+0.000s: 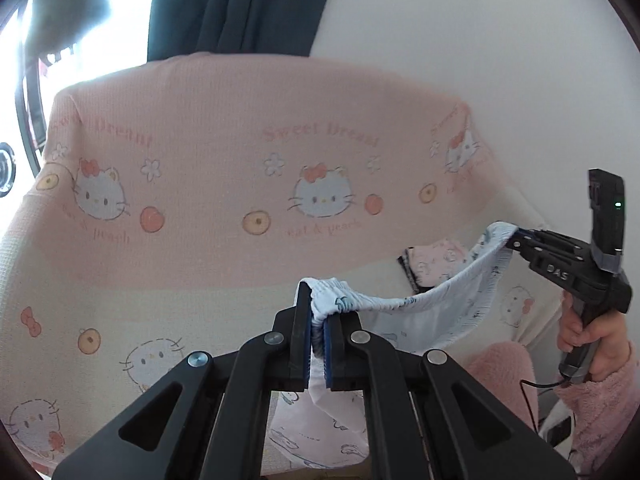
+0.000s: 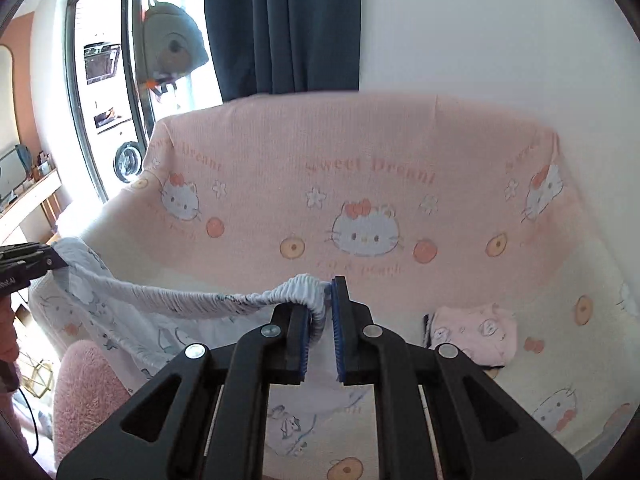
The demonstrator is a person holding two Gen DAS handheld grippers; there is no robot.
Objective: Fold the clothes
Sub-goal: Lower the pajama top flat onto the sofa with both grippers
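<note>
Presently, items by size:

1. Blanket (image 2: 400,152): pink and cream, cat-and-peach print, draped over the seat back and down across the seat. It covers the far and near ground in both views and serves as the folding surface. A bare stretch lies near and left of centre; in my judgement that is the better place to lay the garment flat.

2. Garment (image 1: 432,300): pale blue-white printed cloth with a gathered elastic waistband, held in the air above the blanket. The band sags in a curve between the two grippers, and the body hangs down below them. Judgement: spread the hands further apart so the band runs taut and level, let the body hang free of twists, then lower it with the bottom edge touching first.

3. Pink garment (image 2: 472,334): small, already a compact folded shape, resting on the blanket to the right. Keep the hanging cloth clear of it.

4. Left gripper (image 1: 318,320): jaws nearly closed, pinching one end of the waistband, with cloth bunched between the blue pads. The bunching suggests a firm hold.

5. Right gripper (image 2: 326,320): jaws drawn close on the other end of the waistband. The band wraps the left-hand pad, and a narrow gap shows beside the other pad. Judgement: this hold looks shallower, so pull outward gently.

6. Hand (image 1: 588,336): in a fluffy pink sleeve, wrapped around the right gripper's handle at the far right.
</note>
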